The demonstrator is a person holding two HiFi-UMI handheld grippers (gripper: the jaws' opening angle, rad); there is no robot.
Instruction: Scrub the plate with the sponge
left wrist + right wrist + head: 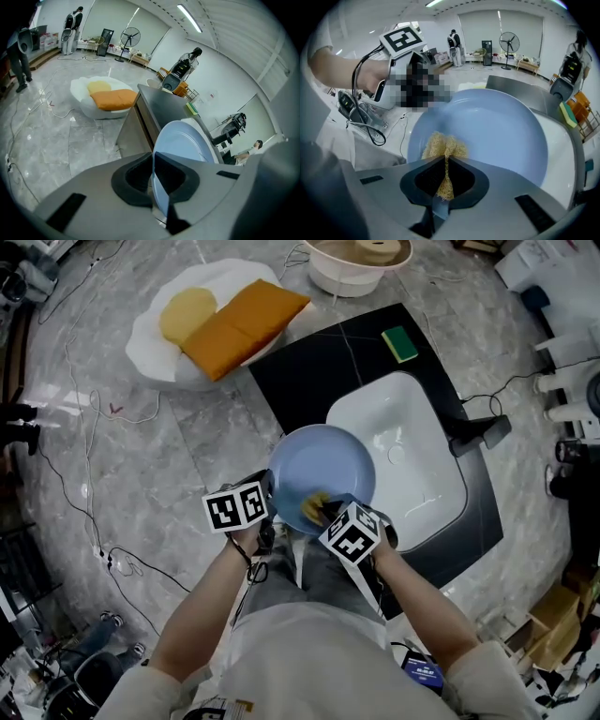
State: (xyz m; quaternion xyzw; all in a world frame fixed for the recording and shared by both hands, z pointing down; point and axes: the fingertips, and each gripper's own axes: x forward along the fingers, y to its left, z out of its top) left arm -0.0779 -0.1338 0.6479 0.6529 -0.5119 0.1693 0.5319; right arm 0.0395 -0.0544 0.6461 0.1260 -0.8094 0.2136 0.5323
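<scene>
The head camera looks steeply down from above the person onto the plate (323, 460) and sink (412, 427). The left gripper (153, 183) camera, close behind its jaws, meets the plate edge-on and faces the far room. The right gripper (445, 180) camera looks closely onto the plate's face, over the sponge (444, 147). All 3 views share plate and sink.

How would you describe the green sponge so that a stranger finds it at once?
Find the black counter holding the white sink. Beyond the sink's far edge lies the green sponge, flat and alone, unlike the straw-coloured scrubber on the blue plate.
</scene>
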